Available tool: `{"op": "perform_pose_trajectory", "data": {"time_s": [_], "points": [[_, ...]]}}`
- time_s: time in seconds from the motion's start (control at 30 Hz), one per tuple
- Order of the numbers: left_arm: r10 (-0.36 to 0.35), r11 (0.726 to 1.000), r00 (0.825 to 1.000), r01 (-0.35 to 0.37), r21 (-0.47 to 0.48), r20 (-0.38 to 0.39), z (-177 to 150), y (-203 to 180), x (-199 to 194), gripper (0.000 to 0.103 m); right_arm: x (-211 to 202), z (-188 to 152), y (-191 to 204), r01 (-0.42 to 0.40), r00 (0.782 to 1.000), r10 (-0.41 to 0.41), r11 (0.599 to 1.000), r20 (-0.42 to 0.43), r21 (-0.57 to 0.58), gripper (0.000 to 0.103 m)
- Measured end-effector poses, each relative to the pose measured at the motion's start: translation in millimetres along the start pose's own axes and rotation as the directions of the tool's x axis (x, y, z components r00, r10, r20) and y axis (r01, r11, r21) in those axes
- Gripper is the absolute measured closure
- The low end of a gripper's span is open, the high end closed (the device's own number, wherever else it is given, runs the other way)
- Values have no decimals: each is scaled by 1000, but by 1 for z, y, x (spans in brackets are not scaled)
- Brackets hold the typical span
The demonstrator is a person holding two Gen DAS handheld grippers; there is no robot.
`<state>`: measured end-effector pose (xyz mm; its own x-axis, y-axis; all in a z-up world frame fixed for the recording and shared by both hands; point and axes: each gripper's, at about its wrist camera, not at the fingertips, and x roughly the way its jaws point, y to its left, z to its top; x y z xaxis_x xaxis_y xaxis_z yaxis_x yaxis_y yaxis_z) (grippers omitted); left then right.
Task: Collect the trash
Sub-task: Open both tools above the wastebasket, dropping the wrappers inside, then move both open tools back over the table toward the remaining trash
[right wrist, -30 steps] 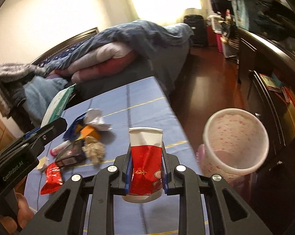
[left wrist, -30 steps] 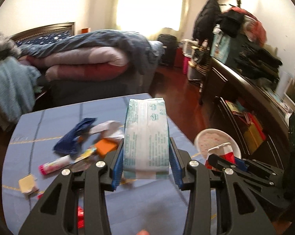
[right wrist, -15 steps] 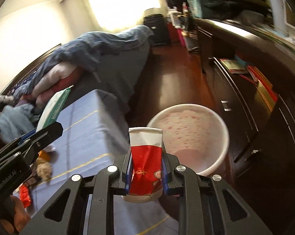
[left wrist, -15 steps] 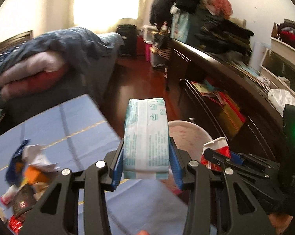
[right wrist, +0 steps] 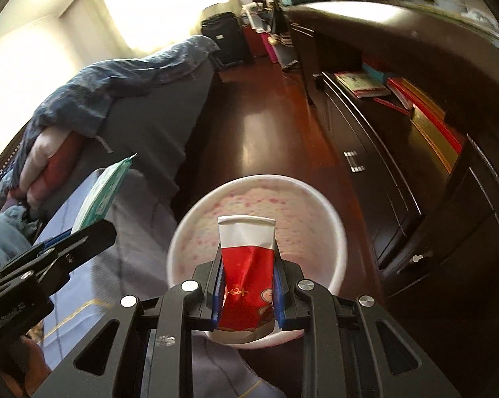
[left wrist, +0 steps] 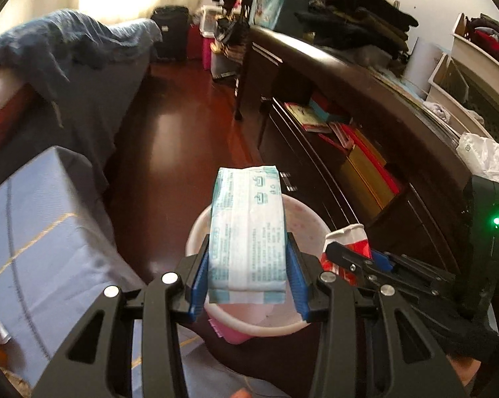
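Observation:
My left gripper [left wrist: 248,278] is shut on a white and teal tissue pack [left wrist: 248,232] and holds it over the white bin [left wrist: 302,219] on the floor. My right gripper [right wrist: 248,290] is shut on a crumpled red and white wrapper [right wrist: 246,265] and holds it over the same bin [right wrist: 316,199], whose inside is speckled pink. The right gripper and its wrapper [left wrist: 347,242] show at the right of the left wrist view. The left gripper's tissue pack [right wrist: 103,192] shows at the left of the right wrist view.
The blue tablecloth-covered table [left wrist: 34,232] is at the left, next to the bin. A dark wooden cabinet [left wrist: 365,152] with books runs along the right. A bed with blankets [left wrist: 67,66] stands beyond. The floor [right wrist: 266,126] is dark red wood.
Both grippers have swung right, away from the table's trash pile, and now sit over the bin. Each still holds its item.

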<state>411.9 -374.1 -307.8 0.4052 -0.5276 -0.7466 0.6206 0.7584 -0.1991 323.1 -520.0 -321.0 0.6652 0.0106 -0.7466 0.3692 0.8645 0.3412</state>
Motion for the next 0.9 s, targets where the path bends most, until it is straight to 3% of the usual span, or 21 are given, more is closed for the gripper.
{"op": "perform_pose_trajectory", "data": {"time_s": [0.17, 0.3, 0.33, 0.37, 0.6, 0.77, 0.9], "points": [[-32, 999, 997, 31, -13, -72, 4, 4, 30, 59, 21, 7, -16, -15, 999, 17, 999, -37, 37, 79], [-43, 999, 995, 40, -34, -87, 6, 11, 46, 41, 34, 11, -17, -3, 999, 4, 1000, -44, 26, 77], [-56, 998, 995, 52, -43, -87, 7, 12, 49, 32, 36, 12, -17, 5, 999, -4, 1000, -44, 25, 73], [-70, 997, 994, 66, -49, -87, 7, 13, 50, 29, 41, 12, -18, 10, 999, -9, 1000, -49, 27, 64], [-41, 998, 998, 39, -59, -38, 4, 17, 31, 27, 50, 13, -23, 41, 997, -38, 998, -60, 42, 52], [84, 994, 995, -80, -68, 58, -3, 26, -20, 17, 28, 9, -2, 90, 995, -91, 996, -29, -10, 41], [256, 964, 960, -246, -101, 112, -17, 38, -70, 12, -4, 1, 34, 115, 993, -114, 989, 20, -96, 28]]}}
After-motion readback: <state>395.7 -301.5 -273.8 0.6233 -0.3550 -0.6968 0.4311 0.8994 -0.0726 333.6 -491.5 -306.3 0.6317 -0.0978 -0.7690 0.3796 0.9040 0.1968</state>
